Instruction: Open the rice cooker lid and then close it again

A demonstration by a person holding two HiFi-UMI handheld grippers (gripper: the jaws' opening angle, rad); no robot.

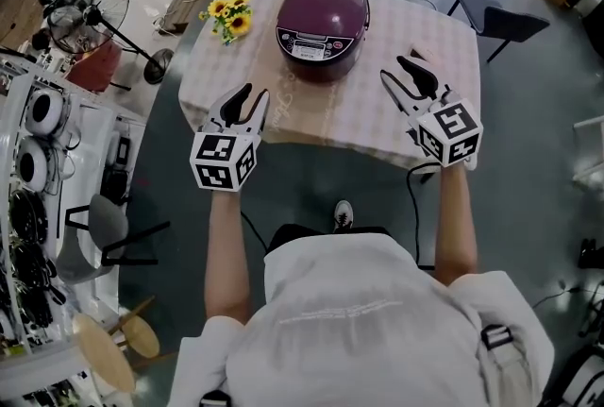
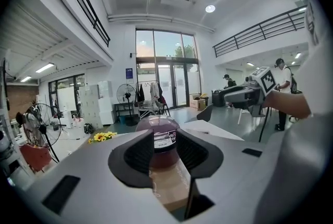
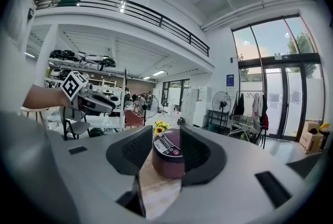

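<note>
Dark purple rice cooker (image 1: 322, 27) sits on the checked-cloth counter (image 1: 377, 127), far-middle part of the top, lid (image 1: 326, 4) down and shut, control panel (image 1: 311, 46) facing the person. Yellow sunflowers (image 1: 229, 18) lie to its left, apart from it. Left tool (image 1: 253, 95) hangs over the near left part of the counter, jaws partly open, nothing in them. Right tool (image 1: 396, 70) is over the near right part, jaws also partly open and empty. Both gripper views show the cooker framed in the gap between the jaws, but well ahead and not touched. Key relation: the cooker lies ahead of and between the two tools, so forward-right from the left one and forward-left from the right one. Both aim inward at it. The right tool's tips look slightly nearer the cooker body in the head view, though it is close to even. Likely the lid hinges at the back, so the front edge above the panel is the side to reach.
</note>
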